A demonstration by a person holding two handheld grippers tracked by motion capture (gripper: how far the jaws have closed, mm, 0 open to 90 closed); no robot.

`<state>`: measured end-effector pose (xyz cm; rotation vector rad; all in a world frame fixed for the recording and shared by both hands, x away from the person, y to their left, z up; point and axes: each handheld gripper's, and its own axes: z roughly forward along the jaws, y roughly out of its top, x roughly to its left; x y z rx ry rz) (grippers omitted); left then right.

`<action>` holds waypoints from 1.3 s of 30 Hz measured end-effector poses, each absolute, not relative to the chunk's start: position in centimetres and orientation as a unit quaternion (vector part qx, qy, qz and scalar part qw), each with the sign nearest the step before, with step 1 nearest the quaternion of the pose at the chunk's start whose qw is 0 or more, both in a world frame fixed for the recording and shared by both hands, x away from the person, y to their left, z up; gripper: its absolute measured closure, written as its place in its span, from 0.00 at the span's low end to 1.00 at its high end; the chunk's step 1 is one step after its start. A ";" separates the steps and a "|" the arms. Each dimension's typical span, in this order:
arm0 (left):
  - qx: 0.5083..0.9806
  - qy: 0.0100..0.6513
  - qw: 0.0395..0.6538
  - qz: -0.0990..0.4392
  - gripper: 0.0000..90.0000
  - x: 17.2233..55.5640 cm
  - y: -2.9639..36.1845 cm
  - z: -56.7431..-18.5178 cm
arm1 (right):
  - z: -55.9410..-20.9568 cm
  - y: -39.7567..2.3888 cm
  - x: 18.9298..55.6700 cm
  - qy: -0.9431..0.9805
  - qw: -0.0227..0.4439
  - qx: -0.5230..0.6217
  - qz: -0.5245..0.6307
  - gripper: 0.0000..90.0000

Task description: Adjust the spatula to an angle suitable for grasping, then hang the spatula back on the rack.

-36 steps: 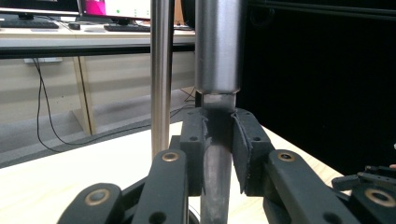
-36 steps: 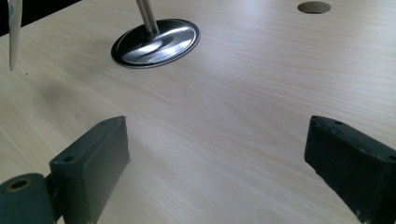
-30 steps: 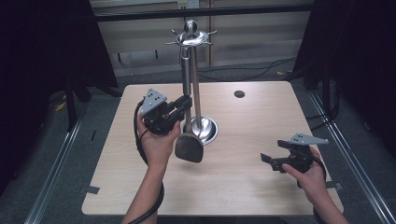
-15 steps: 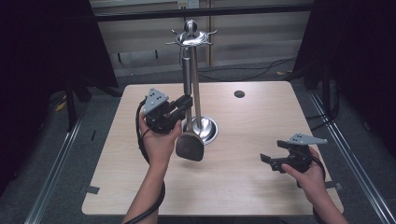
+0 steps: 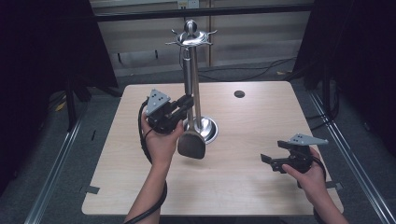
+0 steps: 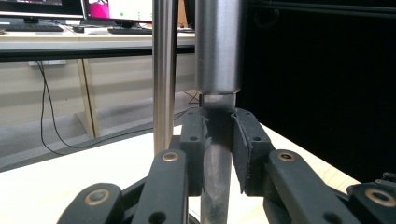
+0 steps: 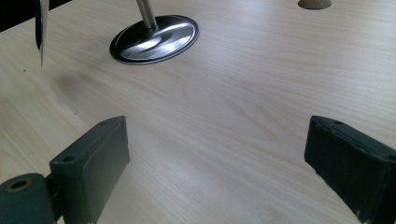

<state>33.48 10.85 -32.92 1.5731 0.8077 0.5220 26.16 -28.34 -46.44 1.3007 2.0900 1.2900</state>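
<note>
Nothing's shifted over the last second: on the left we've got the left gripper (image 5: 183, 103) with its jaws clamped on the spatula (image 5: 191, 143) handle, holding it upright right beside the stand (image 5: 195, 93) pole, blade hanging just over the desk (image 5: 233, 186). So hanging it on a top hook isn't done. Over on the right, the right gripper (image 5: 271, 161) idles with jaws wide and empty; no containers here.

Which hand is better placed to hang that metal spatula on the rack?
Left, probably. The left gripper is already shut on the steel-handled spatula with the dark flat blade, upright beside the tall chrome utensil stand with hooks on top. The right gripper sits open, low over the wooden table, well away.
</note>
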 end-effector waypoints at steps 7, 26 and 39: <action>0.678 0.347 0.607 0.227 0.84 33.7 10.8 -33.1 | -46.5 -28.2 26.2 0.741 0.181 0.459 0.456 0.07; 0.671 0.342 0.620 0.219 0.84 34.5 10.4 -33.6 | -46.3 -28.2 26.5 0.741 0.178 0.457 0.459 0.07; 0.671 0.338 0.622 0.222 0.76 34.9 10.8 -33.3 | -46.3 -28.3 26.2 0.742 0.178 0.456 0.457 0.07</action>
